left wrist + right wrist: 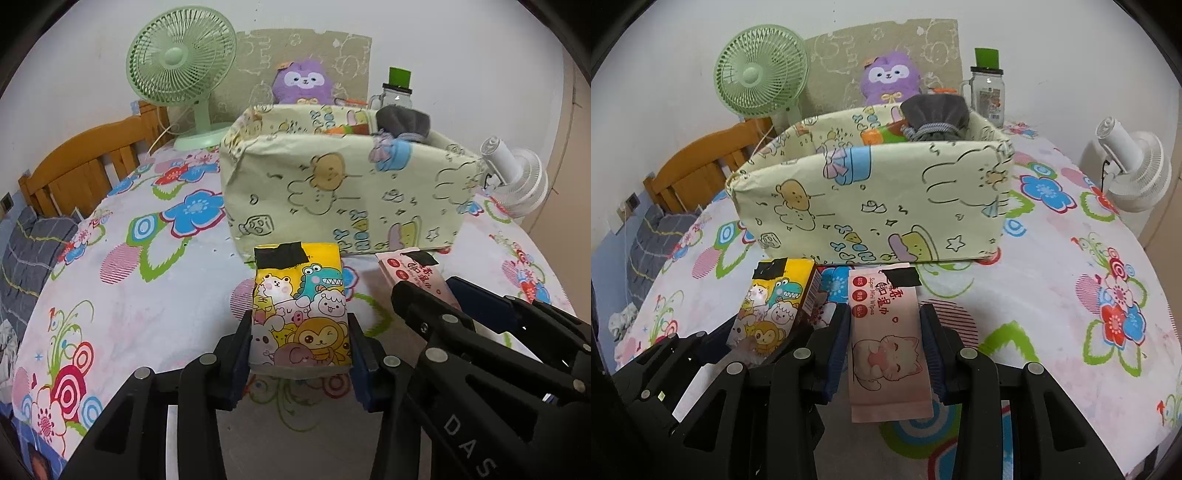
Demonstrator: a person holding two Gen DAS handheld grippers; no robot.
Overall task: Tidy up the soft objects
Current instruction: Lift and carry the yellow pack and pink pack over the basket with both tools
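Left tongs (pixel 300 334): clamped on the sides of a yellow tissue pack (pixel 300 314) printed with cartoon animals, a strip of black tape across its far end; the pack sits just in front of the fabric box (pixel 340 192), whether lifted off the bed or resting on it cannot be told

Right tongs (pixel 885 341): clamped on the sides of a pink wipes packet (pixel 888 354) bearing a cat drawing, black tape at its far end; the packet lies just beside the tissue pack and just short of the box's front wall

Fabric box: pale yellow with cartoon print, open-topped, standing on the bed; holds a grey drawstring pouch (pixel 934 116) against its far right corner and something orange and green beside the pouch

Bed sheet (pixel 129 295): white with large coloured flowers

Purple plush toy (pixel 303 83): behind the box, upright against a patterned board

Green fan (pixel 181 62): far left, on the bed near the wooden headboard (pixel 77 166)

Glass jar with green lid (pixel 988 86): behind the box, right

White fan (pixel 1134 173): far right edge
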